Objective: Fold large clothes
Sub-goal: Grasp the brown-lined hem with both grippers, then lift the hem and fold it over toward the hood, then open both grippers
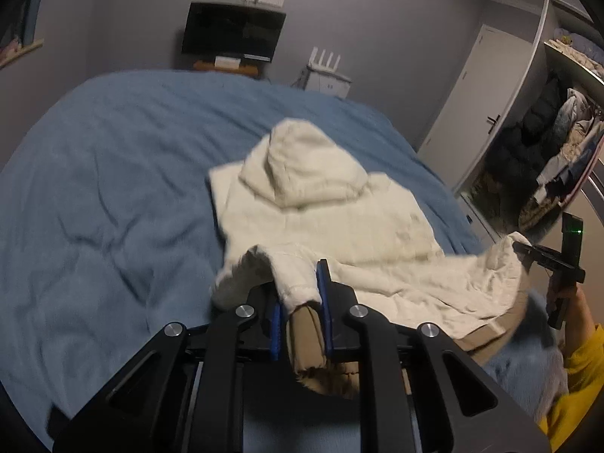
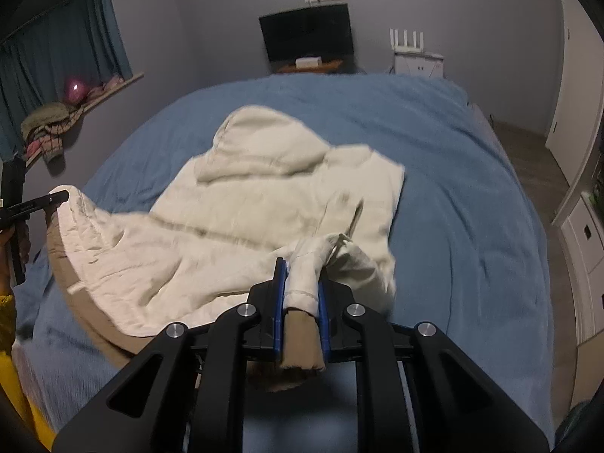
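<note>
Left wrist view, nearest the lens: the left tongs (image 1: 302, 302) are clamped on a bunched corner of the cream hooded padded jacket with tan lining (image 1: 332, 219), their blue pads (image 1: 324, 287) pressing the fabric from both sides. In the right wrist view the right tongs (image 2: 301, 290) pinch the opposite bottom corner likewise. Both corners are raised off the blue bedspread (image 1: 113, 188), the hem sagging between them and showing its tan underside. Farther out, the jacket's body and hood lie flat on the bed. Beyond stand a dark television (image 1: 234, 32) and a white router (image 2: 409, 43) against the grey wall.
</note>
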### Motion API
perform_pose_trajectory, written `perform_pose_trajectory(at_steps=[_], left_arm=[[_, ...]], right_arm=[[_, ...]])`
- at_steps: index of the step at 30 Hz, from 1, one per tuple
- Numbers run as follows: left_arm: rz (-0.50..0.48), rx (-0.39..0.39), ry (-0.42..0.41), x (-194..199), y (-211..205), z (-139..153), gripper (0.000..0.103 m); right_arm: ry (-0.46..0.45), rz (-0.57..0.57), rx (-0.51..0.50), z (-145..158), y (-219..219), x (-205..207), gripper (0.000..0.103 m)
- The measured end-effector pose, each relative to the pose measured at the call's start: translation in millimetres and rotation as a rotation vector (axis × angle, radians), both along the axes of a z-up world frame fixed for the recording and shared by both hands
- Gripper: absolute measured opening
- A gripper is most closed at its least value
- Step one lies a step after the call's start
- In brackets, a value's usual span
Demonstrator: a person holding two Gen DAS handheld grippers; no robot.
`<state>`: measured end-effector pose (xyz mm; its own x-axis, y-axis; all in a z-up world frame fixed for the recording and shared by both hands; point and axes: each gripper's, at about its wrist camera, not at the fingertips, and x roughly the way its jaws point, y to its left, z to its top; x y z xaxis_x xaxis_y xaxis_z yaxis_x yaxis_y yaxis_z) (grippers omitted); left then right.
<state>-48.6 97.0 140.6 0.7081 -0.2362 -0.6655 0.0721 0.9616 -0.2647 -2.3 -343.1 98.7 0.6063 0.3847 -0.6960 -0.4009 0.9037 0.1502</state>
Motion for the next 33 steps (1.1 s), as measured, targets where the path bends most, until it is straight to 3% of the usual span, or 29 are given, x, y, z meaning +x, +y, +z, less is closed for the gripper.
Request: perform_pose_trajectory(at_steps=[4, 9, 14, 19, 24, 33], left_arm=[[0.033, 0.025, -0.040, 43, 4, 8, 0.016], [0.143, 0.025, -0.089, 106, 12, 7, 0.016], [0.325, -0.059, -0.123, 157, 22, -9, 0.016], [0.468, -0.077, -0.123, 197, 26, -44, 0.016], [0.472, 0.067, -0.075, 235, 18, -78, 0.019], [0.462, 0.119, -0.006, 265, 36, -125, 0.019]], right_arm=[[-0.037, -0.044, 0.046, 15, -2, 45, 0.012], [-0.071, -0.135, 0.096, 22, 1, 110, 0.012], [-0.071, -0.271, 0.220, 7, -4, 172, 0.012], [-0.085, -0.356, 0.242, -22, 1, 218, 0.012], [-0.073, -0.377, 0.199, -59, 8, 251, 0.012], [-0.034, -0.361, 0.217, -102, 17, 298, 0.012]])
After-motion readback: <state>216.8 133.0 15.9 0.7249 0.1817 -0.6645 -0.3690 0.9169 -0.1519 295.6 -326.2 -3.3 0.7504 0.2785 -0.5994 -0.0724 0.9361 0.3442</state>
